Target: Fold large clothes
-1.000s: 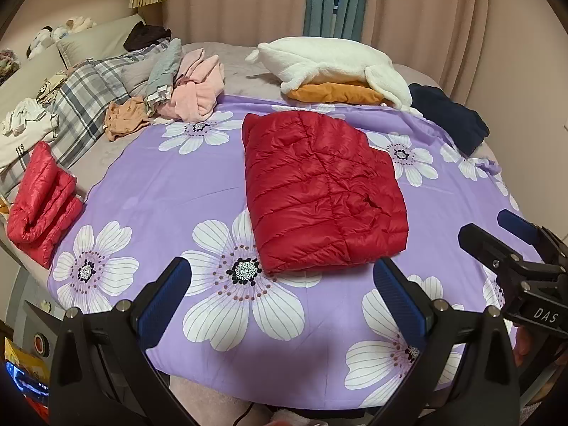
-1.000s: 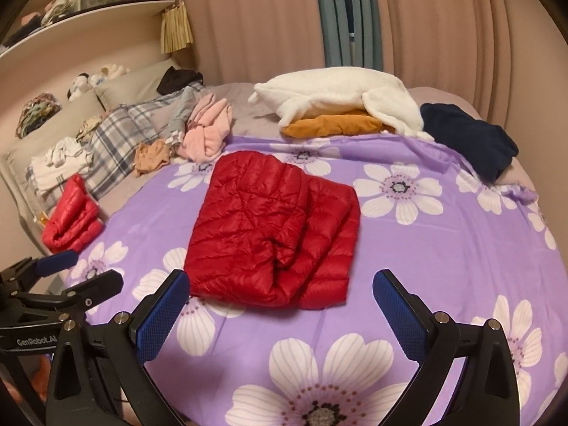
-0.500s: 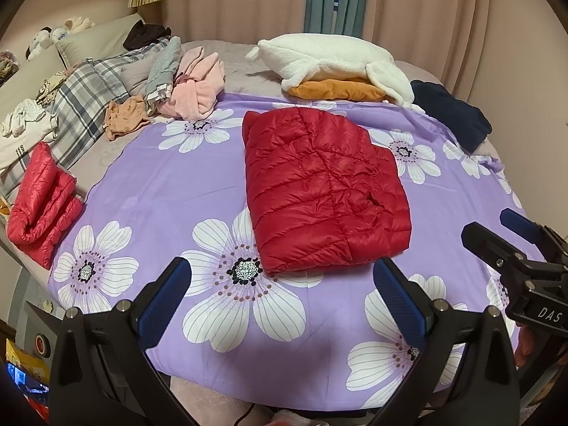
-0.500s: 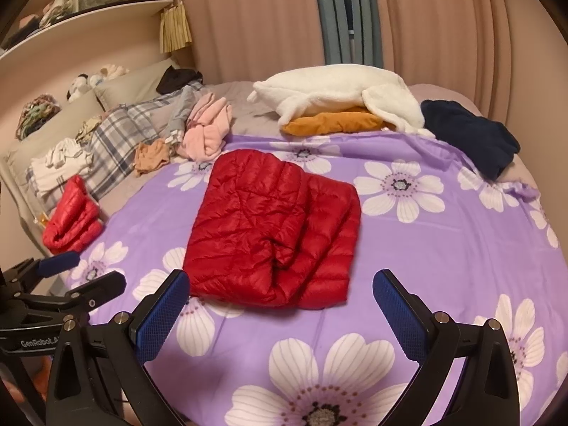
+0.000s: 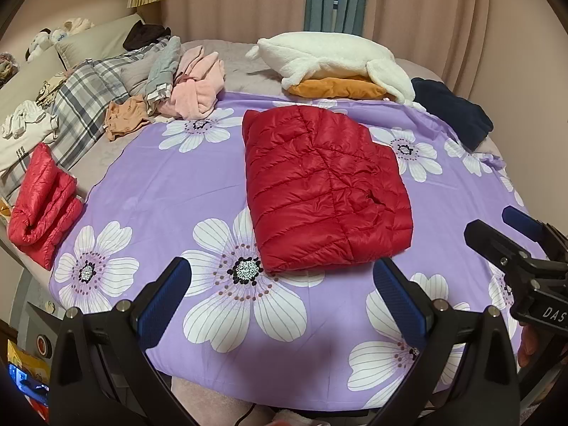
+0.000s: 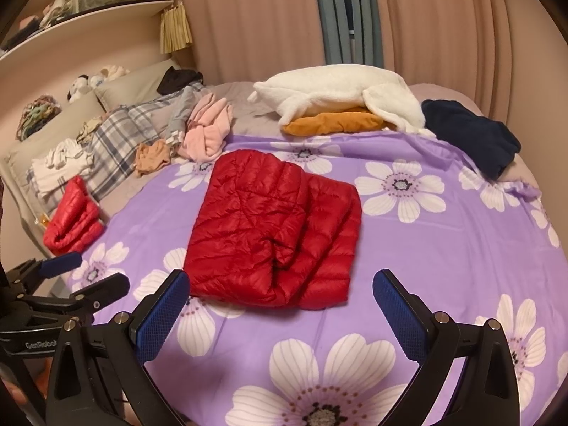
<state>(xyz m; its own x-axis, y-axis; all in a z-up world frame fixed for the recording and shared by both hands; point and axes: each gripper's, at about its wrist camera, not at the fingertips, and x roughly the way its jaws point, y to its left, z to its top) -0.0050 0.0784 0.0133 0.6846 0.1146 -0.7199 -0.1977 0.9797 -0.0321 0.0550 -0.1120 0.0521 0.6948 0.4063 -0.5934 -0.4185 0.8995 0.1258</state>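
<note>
A red quilted down jacket [image 5: 323, 188] lies folded into a rectangle in the middle of the purple flowered sheet [image 5: 170, 191]. In the right wrist view the same jacket [image 6: 273, 230] shows its layered folded edge on the right side. My left gripper [image 5: 280, 284] hovers open just short of the jacket's near edge, holding nothing. My right gripper [image 6: 280, 294] is open too, over the sheet in front of the jacket. Each gripper shows at the edge of the other's view: the right gripper [image 5: 511, 234] and the left gripper [image 6: 85, 273].
A second folded red jacket [image 5: 41, 206] rests at the bed's left edge. Pink and grey clothes [image 5: 191, 85], a plaid cover [image 5: 81, 103], a white fleece on an orange garment [image 5: 333, 60] and a dark navy garment [image 5: 454, 113] crowd the far side. Curtains [image 6: 284, 17] stand behind.
Both grippers have drifted slightly, so the jacket sits a touch differently in each view. The jacket lies unmoved and both grippers stay open.
</note>
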